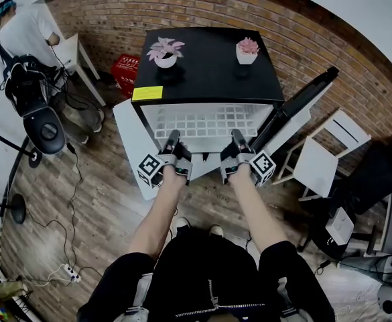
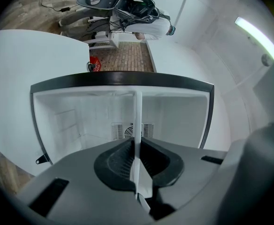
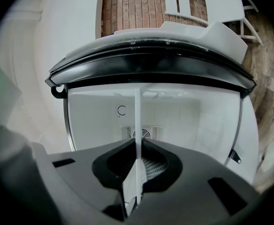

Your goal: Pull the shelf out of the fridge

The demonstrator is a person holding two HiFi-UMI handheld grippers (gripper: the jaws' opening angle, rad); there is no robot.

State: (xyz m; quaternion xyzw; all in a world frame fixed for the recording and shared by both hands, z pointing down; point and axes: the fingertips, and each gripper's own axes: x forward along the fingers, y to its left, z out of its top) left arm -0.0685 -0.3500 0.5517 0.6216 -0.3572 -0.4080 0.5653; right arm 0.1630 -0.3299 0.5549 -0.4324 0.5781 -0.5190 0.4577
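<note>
Spanning the open black-topped white fridge (image 1: 206, 79), the white wire-grid shelf (image 1: 206, 121) is clamped at its front edge by the left gripper (image 1: 172, 138) and right gripper (image 1: 236, 137), lying mostly ahead of them; spaced grips are presumably chosen for a level pull.

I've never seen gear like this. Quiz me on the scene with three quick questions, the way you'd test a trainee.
1. True or false: the left tongs and the right tongs both clamp the white wire shelf.
2. The rectangular sticker on the black fridge top is: A) blue B) yellow C) green.
3. Fill in: the black fridge door stands ____.
Key: 1 true; 2 B; 3 open.
</note>
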